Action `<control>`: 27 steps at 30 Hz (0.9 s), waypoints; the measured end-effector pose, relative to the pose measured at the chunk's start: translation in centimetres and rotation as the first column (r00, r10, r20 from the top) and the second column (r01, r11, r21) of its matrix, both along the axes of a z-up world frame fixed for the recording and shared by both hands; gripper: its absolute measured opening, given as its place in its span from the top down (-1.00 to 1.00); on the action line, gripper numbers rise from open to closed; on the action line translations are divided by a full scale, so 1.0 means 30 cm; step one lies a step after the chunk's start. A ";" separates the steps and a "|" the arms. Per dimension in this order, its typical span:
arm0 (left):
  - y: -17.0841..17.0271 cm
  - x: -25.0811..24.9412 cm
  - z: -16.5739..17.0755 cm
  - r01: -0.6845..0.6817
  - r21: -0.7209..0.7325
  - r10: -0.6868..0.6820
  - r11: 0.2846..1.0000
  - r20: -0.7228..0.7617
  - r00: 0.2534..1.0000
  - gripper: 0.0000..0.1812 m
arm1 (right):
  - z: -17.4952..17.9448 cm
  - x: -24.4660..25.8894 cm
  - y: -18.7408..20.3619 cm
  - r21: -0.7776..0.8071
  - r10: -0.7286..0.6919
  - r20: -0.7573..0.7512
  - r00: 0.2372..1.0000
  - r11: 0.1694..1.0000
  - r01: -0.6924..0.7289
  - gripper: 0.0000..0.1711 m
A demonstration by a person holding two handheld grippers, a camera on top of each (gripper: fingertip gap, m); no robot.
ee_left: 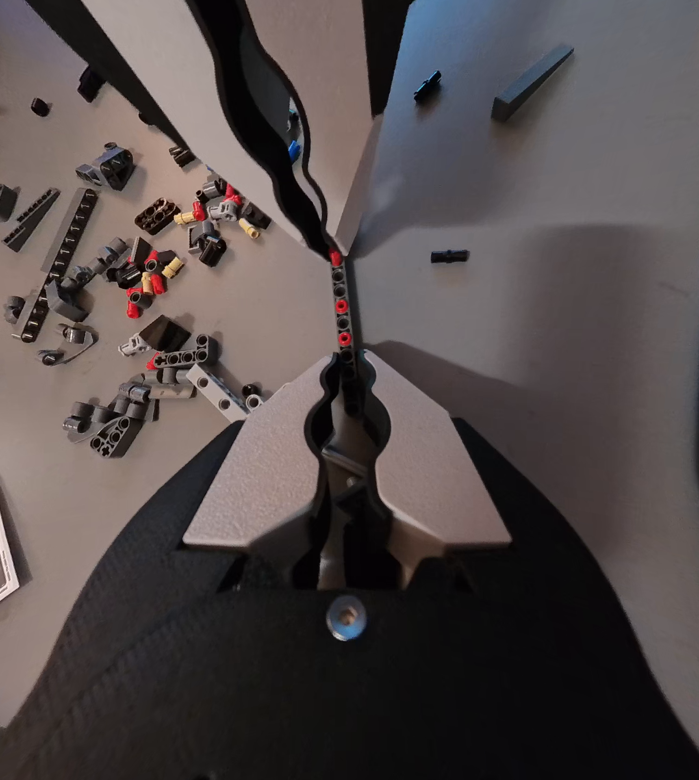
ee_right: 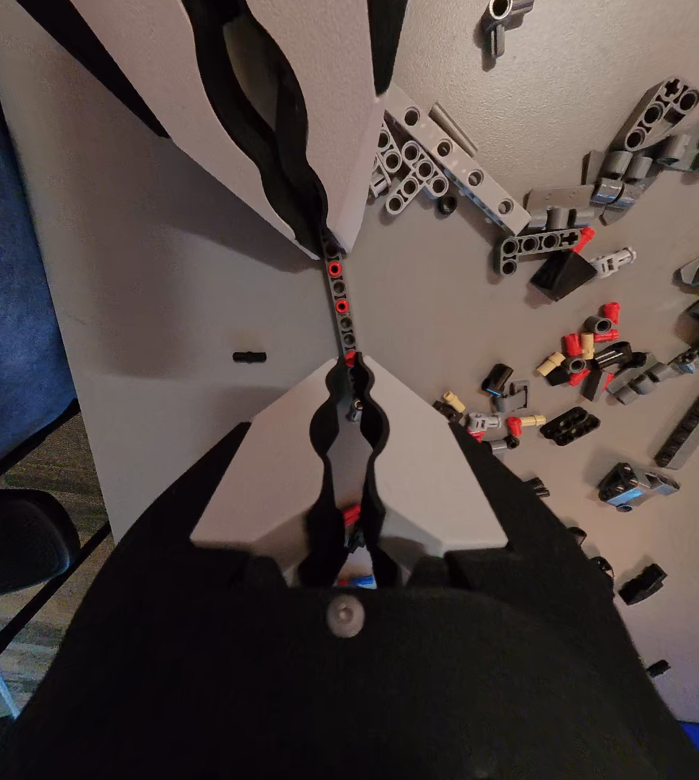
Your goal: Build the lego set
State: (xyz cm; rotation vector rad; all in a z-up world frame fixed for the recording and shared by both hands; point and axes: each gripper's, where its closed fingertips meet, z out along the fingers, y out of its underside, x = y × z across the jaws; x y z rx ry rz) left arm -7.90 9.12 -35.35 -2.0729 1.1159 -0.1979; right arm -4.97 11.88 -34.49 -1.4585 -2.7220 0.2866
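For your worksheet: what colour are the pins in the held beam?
Red pins in the dark grey beam; left wrist view.

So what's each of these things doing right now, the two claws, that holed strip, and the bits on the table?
Left gripper: shut on one end of the beam.
Right gripper: shut on the beam's other end.
Beam: held between both grippers, red pins in some holes.
Loose pieces: scattered on the table.
Black pin: lying alone.

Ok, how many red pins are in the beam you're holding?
3. The first red pin sits near the left gripper, the second red pin midway along the beam, the third red pin by the right gripper. Others may hide inside either grip.
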 end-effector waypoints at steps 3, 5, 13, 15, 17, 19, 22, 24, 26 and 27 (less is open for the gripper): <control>0.000 0.000 0.000 -0.001 -0.003 0.001 1.000 0.000 1.000 0.94 | 0.000 0.000 0.001 0.004 0.009 0.003 1.000 1.000 -0.009 0.99; 0.000 0.000 0.000 -0.002 -0.004 0.002 1.000 0.001 1.000 0.94 | -0.001 -0.001 0.000 0.008 0.012 0.004 1.000 1.000 -0.012 0.99; -0.002 0.000 0.000 -0.002 -0.006 0.002 1.000 0.004 1.000 0.94 | -0.002 -0.003 0.000 -0.009 -0.009 0.011 1.000 1.000 0.009 1.00; -0.002 0.000 0.000 -0.001 -0.008 0.001 1.000 0.006 1.000 0.94 | -0.003 -0.003 0.000 -0.005 -0.012 0.015 1.000 1.000 0.012 0.99; -0.002 0.000 0.000 -0.002 -0.006 0.002 1.000 0.004 1.000 0.94 | -0.003 -0.004 0.000 0.005 -0.018 0.009 1.000 1.000 0.018 1.00; -0.002 0.000 0.000 -0.003 -0.008 0.003 1.000 0.007 1.000 0.94 | -0.003 -0.004 0.000 0.015 -0.022 -0.002 1.000 1.000 0.022 1.00; -0.002 0.000 0.000 -0.003 -0.011 0.003 1.000 0.011 1.000 0.94 | -0.003 -0.005 0.000 0.039 -0.026 -0.015 1.000 0.999 0.026 0.99; -0.003 0.000 0.000 -0.003 -0.012 0.003 1.000 0.013 1.000 0.94 | -0.003 -0.005 0.000 0.053 -0.024 -0.007 1.000 0.998 0.024 0.99; -0.003 0.000 0.000 -0.004 -0.013 0.004 1.000 0.013 1.000 0.94 | -0.004 -0.006 0.000 0.071 -0.021 0.000 1.000 0.997 0.021 0.99; -0.003 0.000 0.000 -0.004 -0.013 0.004 1.000 0.013 1.000 0.94 | -0.003 -0.006 0.001 0.076 -0.024 0.002 1.000 0.997 0.024 1.00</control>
